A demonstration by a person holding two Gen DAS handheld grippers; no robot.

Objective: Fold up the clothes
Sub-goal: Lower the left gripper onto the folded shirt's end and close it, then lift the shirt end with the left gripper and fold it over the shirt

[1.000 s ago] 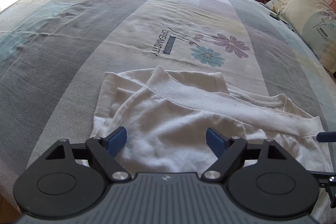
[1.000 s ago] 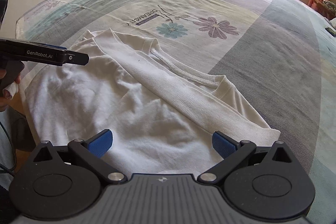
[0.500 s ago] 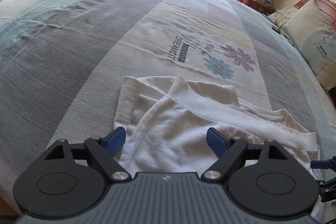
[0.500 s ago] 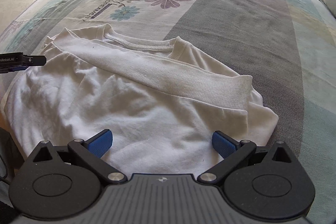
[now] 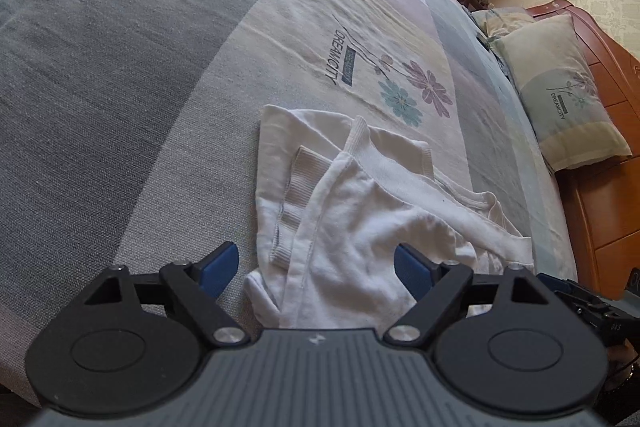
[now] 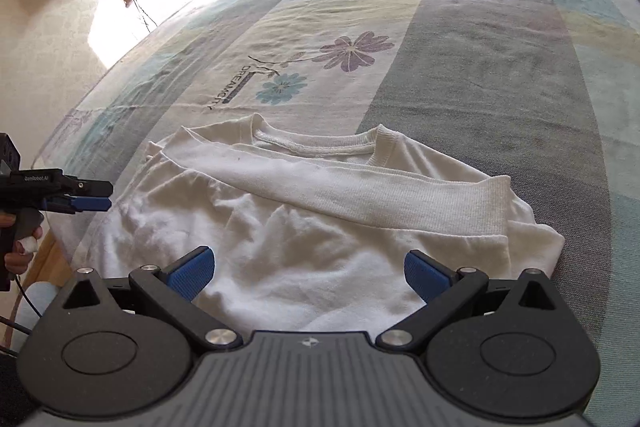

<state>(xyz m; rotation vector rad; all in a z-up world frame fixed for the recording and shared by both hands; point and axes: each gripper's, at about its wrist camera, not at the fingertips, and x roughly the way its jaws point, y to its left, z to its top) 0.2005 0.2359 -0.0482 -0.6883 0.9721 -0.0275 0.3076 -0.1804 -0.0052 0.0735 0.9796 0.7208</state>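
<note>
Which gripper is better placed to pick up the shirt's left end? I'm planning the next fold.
Left, probably. The left gripper hangs open right over that end of the white shirt, its fingers straddling the edge; the right gripper sits over the shirt's middle.

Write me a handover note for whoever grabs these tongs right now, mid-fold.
Left tongs: open, holding nothing, over the near left corner of the white sweater.
Right tongs: open, empty, over the sweater's near edge.
Sweater lies on the bed, near its front edge.
Done: bottom hem band folded up across the body, just below the collar.
Left: fold the sides in and finish into a compact stack.
</note>
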